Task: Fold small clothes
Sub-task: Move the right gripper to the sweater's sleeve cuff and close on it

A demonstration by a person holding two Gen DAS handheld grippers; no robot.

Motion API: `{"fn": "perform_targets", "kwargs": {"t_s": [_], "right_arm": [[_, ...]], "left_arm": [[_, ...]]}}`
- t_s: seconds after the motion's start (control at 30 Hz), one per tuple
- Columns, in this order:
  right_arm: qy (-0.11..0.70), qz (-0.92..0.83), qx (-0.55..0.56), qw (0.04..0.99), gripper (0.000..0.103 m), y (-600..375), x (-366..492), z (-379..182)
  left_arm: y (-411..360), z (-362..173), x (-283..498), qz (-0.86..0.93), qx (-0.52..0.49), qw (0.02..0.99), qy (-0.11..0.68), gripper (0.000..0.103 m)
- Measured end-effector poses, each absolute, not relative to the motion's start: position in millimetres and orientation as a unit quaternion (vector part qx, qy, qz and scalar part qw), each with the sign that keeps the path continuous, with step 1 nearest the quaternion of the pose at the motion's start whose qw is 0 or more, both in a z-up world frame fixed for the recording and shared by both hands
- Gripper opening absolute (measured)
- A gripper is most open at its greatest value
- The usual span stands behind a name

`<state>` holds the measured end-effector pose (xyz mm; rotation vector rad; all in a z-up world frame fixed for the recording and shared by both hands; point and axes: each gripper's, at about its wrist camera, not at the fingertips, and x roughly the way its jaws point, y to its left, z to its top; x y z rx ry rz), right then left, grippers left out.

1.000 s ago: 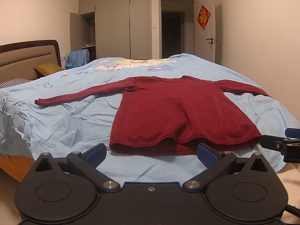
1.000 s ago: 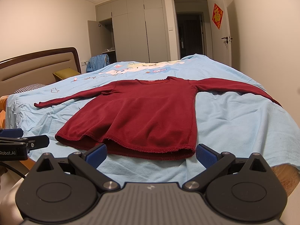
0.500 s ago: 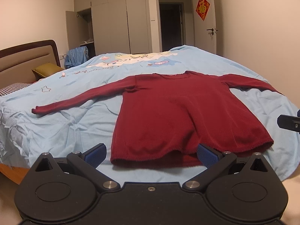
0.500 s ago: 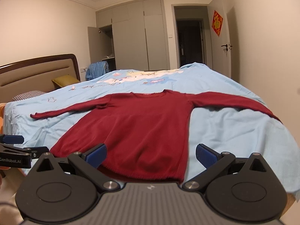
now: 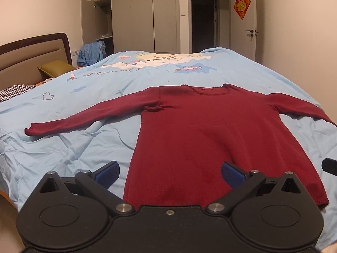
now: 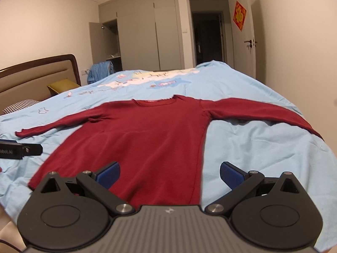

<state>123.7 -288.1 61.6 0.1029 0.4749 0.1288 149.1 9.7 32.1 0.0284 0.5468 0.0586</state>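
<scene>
Sweater [image 5: 202,139], dark red: flat on blue sheet [image 5: 88,147], hem toward the near bed edge, both sleeves out sideways. Right sleeve [image 6: 261,111] runs to the sheet's right edge; left cuff [image 5: 29,130] ends well inside. Bare sheet on both flanks. Left gripper [image 5: 169,174]: fingers spread wide, nothing between them, over the hem's left corner. Right gripper [image 6: 169,174]: likewise spread and empty, over the hem's right corner.

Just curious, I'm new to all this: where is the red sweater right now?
The red sweater lies flat on the blue bedspread, sleeves spread, hem nearest both open grippers, left and right.
</scene>
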Motion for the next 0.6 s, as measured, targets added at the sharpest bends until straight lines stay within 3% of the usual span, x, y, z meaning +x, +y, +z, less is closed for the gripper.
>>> {"fn": "perform_targets", "kwargs": {"t_s": [0.6], "right_arm": [[0.212, -0.008, 0.137, 0.968, 0.103, -358, 181, 7]], "left_arm": [[-5, 13, 263, 0.051, 0.011, 0.952, 0.302, 0.102]]}}
